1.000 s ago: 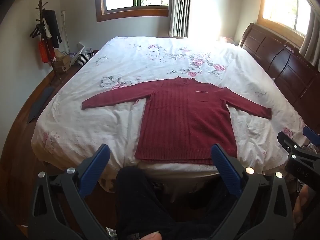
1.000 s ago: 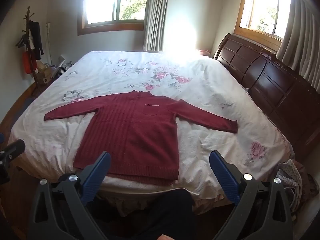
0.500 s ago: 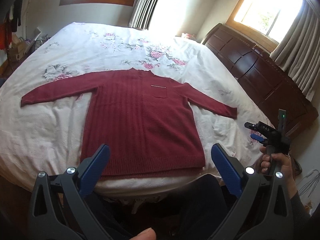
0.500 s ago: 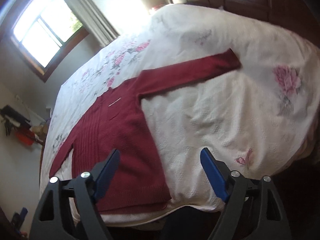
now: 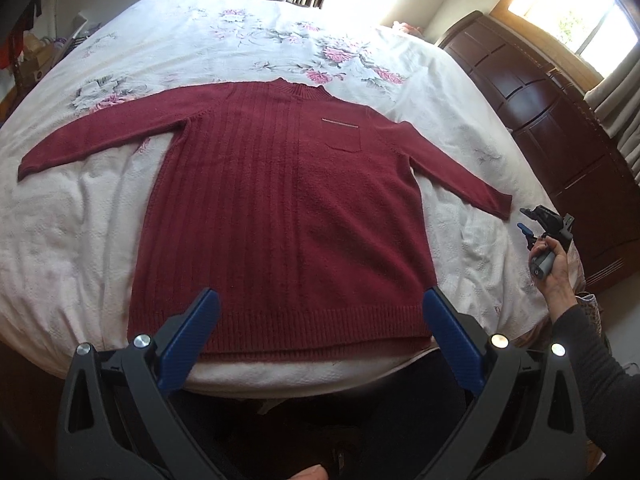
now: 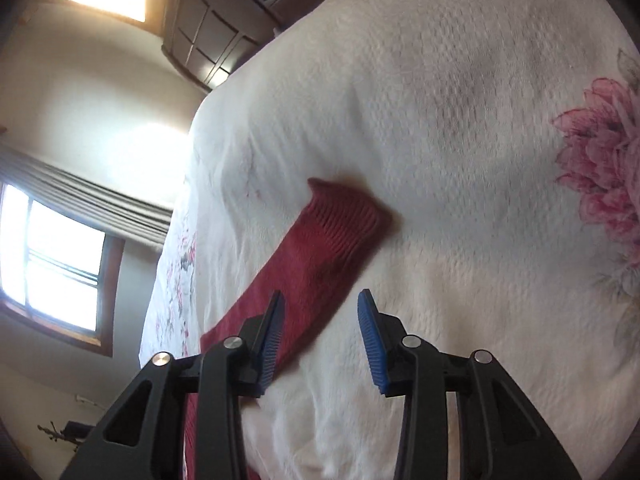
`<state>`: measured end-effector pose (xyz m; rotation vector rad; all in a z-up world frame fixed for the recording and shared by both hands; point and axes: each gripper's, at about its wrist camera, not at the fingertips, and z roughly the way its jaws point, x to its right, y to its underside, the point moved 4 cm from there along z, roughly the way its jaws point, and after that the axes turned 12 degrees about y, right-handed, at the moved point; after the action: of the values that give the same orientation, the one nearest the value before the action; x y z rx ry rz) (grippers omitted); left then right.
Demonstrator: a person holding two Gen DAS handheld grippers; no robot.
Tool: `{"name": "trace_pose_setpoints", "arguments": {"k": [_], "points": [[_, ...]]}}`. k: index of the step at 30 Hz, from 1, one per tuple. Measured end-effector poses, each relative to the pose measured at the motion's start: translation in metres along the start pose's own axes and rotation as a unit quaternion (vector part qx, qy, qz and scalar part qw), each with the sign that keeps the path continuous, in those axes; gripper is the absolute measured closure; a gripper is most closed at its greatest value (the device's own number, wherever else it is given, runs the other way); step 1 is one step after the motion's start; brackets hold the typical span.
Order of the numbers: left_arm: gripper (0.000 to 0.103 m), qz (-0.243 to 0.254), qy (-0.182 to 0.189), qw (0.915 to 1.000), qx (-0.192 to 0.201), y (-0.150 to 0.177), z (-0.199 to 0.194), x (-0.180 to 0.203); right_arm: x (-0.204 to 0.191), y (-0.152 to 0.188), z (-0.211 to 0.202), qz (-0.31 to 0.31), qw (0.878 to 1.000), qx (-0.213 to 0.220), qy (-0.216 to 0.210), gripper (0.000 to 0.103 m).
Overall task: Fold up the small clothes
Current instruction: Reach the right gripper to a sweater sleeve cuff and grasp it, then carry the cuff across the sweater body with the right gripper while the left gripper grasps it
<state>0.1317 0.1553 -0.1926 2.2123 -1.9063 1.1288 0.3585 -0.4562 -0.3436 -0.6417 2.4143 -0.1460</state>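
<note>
A dark red knitted sweater (image 5: 288, 208) lies flat and face up on the bed, both sleeves spread out and the hem toward me. My left gripper (image 5: 320, 328) hangs open over the hem, holding nothing. In the left wrist view my right gripper (image 5: 528, 224), held by a hand (image 5: 554, 276), hovers just past the right cuff (image 5: 500, 204). The right wrist view is rolled sideways: the right sleeve's ribbed cuff (image 6: 344, 216) lies just ahead of my right gripper (image 6: 320, 320), whose blue pads stand partly apart with nothing between them.
The bed carries a white floral bedspread (image 5: 80, 240). A dark wooden headboard (image 5: 560, 120) runs along the right side. Windows with curtains (image 6: 92, 204) line the far wall. Clutter sits on the floor at the far left (image 5: 28, 60). Dark-clothed legs (image 5: 400, 420) are below the bed edge.
Both grippers have moved closer to the bed. The right gripper swung to the right sleeve, rolled sideways, dropped near the cuff and its fingers narrowed. The left now looks down over the sweater's hem.
</note>
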Motion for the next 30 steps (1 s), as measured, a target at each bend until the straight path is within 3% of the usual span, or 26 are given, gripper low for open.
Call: {"name": "trace_pose_setpoints", "arguments": {"k": [7,16,17,18,19,24,30], "points": [[0.003,-0.002,0.007,0.9997,-0.025,-0.003,0.032,0.005,0.003,-0.033,0.051,0.037,0.999,0.002,0.04,0.063],[0.003,-0.024,0.001,0.9991,-0.036,0.004,0.044,-0.007,-0.014,-0.046,0.086,0.013,0.998,-0.001,0.061,0.062],[0.003,-0.031,0.002,0.9989,-0.035,0.004,0.044,-0.01,-0.016,-0.047,0.084,0.008,0.998,-0.002,0.06,0.062],[0.003,-0.04,0.006,0.9987,-0.032,0.004,0.042,-0.013,-0.021,-0.046,0.084,0.002,0.998,-0.003,0.058,0.072],[0.003,-0.051,0.011,0.9982,-0.028,0.004,0.041,-0.016,-0.026,-0.045,0.085,-0.003,0.998,-0.007,0.055,0.09],[0.003,-0.104,0.045,0.9935,-0.01,0.001,0.032,-0.029,-0.066,-0.049,0.061,-0.042,0.999,0.008,0.033,0.093],[0.003,-0.163,0.082,0.9832,0.003,-0.005,0.022,-0.049,-0.155,-0.042,0.002,-0.133,0.99,0.037,-0.014,0.093]]}}
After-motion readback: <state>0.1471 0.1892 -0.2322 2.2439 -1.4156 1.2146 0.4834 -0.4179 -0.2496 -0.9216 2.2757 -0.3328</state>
